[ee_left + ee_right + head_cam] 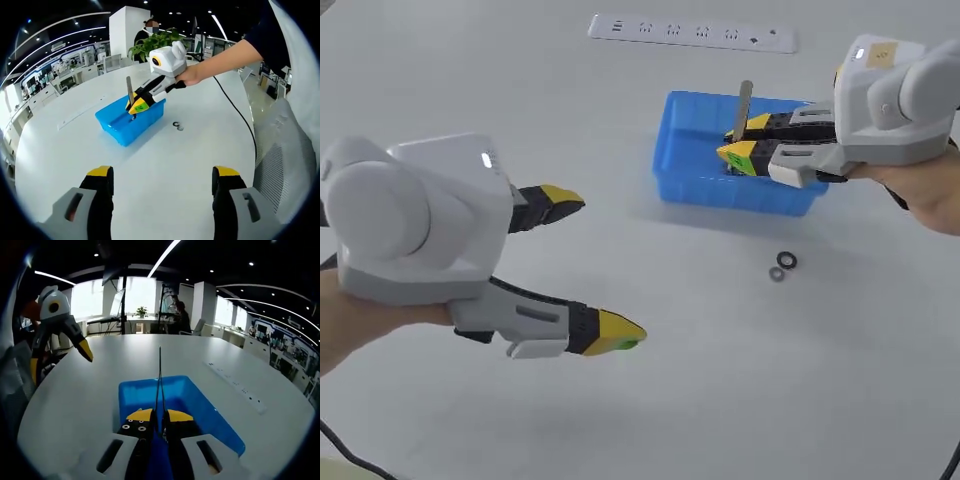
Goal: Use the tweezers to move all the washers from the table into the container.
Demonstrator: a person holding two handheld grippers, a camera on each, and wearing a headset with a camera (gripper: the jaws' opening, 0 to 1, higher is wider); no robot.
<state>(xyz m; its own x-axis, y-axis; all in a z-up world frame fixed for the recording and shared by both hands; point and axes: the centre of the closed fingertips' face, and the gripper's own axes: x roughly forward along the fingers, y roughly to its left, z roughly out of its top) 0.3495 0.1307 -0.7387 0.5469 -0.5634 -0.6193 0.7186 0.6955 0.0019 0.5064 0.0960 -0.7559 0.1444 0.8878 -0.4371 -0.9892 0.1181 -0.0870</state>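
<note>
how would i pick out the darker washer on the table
Find the blue container on the white table. On the bare tabletop just on the person's side of it lie two small washers, close together. It is the black ring nearer the container; the other washer is paler grey.

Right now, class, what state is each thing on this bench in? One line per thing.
Left gripper: open, empty, above the table.
Right gripper: shut on the tweezers, over the blue container.
Tweezers: clamped, roughly upright.
Blue container: upright, open-topped, contents unclear.
Two washers: lying flat on the table, outside the container.
Power strip: flat on the table, no plugs seen.
</note>
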